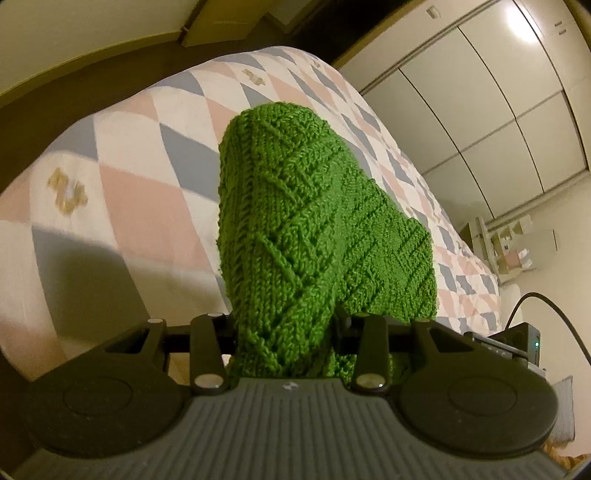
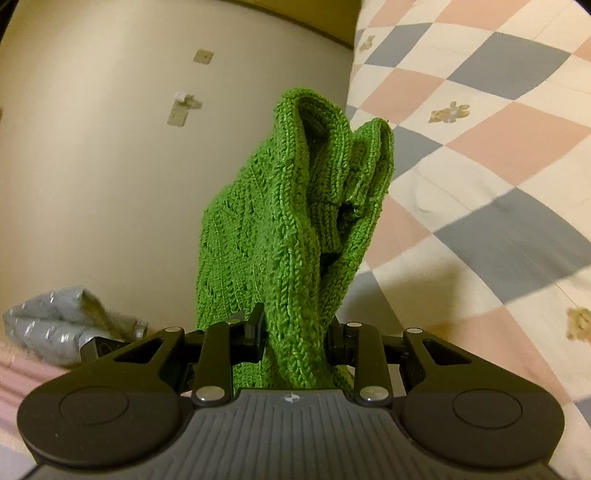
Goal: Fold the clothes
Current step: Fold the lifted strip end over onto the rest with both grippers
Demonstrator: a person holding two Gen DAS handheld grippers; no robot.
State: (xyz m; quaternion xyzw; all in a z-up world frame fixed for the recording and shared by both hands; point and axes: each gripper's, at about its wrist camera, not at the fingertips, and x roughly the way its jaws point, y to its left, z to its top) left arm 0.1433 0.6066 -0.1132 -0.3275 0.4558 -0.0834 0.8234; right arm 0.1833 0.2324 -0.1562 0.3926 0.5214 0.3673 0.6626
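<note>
Jaws on both grippers are clamped on the green knit sweater [image 1: 314, 229], left gripper [image 1: 286, 332] and right gripper [image 2: 295, 332] each pinching a bunched edge. It hangs lifted above the checkered bed [image 1: 140, 155], probably so it can be spread flat for folding.

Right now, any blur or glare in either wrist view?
Left wrist: quilt smeared by motion, green knit sharp, ceiling-light glare on wardrobe doors. Right wrist: quilt blurred, knit crisp, no glare; strong fisheye bending in both.
</note>
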